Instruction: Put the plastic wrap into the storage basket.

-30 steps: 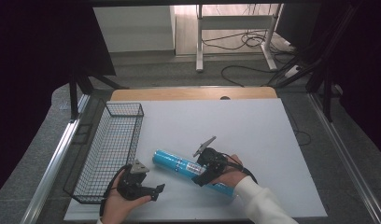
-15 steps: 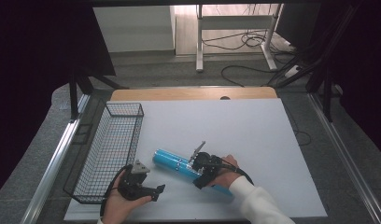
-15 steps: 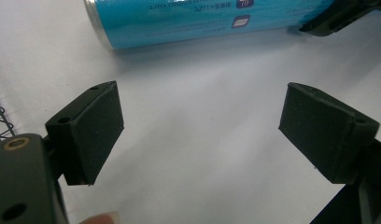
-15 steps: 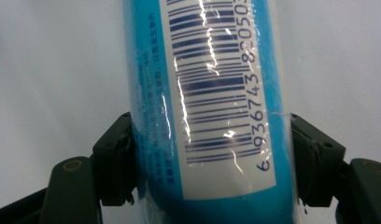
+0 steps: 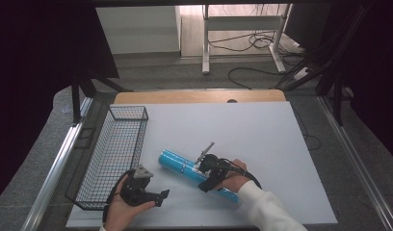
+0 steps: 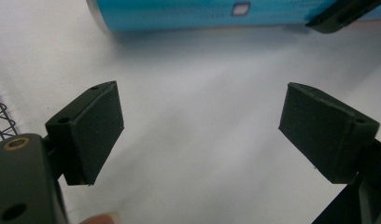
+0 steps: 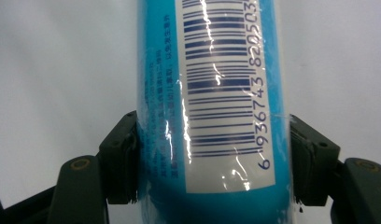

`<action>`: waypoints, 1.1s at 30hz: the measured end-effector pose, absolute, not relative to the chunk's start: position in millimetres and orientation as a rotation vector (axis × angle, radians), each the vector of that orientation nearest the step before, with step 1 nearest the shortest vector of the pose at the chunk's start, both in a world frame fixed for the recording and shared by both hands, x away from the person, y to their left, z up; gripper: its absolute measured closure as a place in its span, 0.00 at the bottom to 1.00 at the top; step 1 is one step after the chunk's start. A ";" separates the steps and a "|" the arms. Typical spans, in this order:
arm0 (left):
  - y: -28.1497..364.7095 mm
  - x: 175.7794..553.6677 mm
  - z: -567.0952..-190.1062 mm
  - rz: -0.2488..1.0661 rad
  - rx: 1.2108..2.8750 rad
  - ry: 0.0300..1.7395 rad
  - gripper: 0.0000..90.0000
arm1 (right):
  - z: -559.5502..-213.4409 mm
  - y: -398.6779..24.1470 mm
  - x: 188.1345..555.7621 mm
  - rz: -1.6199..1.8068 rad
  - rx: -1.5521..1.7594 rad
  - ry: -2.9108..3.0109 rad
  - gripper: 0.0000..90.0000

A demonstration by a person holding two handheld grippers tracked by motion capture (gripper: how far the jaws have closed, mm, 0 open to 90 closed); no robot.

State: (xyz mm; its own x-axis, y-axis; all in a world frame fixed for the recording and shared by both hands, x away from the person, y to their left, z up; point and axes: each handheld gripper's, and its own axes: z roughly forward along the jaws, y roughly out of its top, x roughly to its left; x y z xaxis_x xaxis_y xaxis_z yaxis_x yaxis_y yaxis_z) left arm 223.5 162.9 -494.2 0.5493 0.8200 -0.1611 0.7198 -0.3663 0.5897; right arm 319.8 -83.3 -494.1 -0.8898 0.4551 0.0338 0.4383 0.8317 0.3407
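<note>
The blue tube lies flat on the counter near the front edge, slanting from mid-counter toward the front right corner, with wide bare surface behind it and to the right. A wire basket runs along the left edge, from the back toward the front left corner, well apart from the tube's near end. The right hand-held gripper reaches in from the front edge, forearm angled toward the left, and crosses the tube at its middle; its jaws have just been closing and now press both sides of the tube. The left hand-held gripper rests low by the front edge just beside the basket, jaws wide apart with nothing between them, pointing toward the tube.
</note>
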 end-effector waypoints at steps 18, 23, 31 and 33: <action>159.8 222.2 -493.1 0.198 2.132 1.234 0.16 | -463.3 -112.4 323.9 0.733 0.920 2.857 0.36; 157.4 220.9 -489.8 0.159 2.091 1.222 0.16 | -458.9 -119.3 320.9 0.732 0.955 2.829 0.36; 149.8 224.5 -486.4 0.096 1.983 1.249 0.16 | -454.9 -127.6 316.6 0.759 0.975 2.809 0.36; 148.6 227.3 -484.8 0.078 1.937 1.271 0.16 | -454.6 -129.4 315.3 0.782 0.978 2.806 0.36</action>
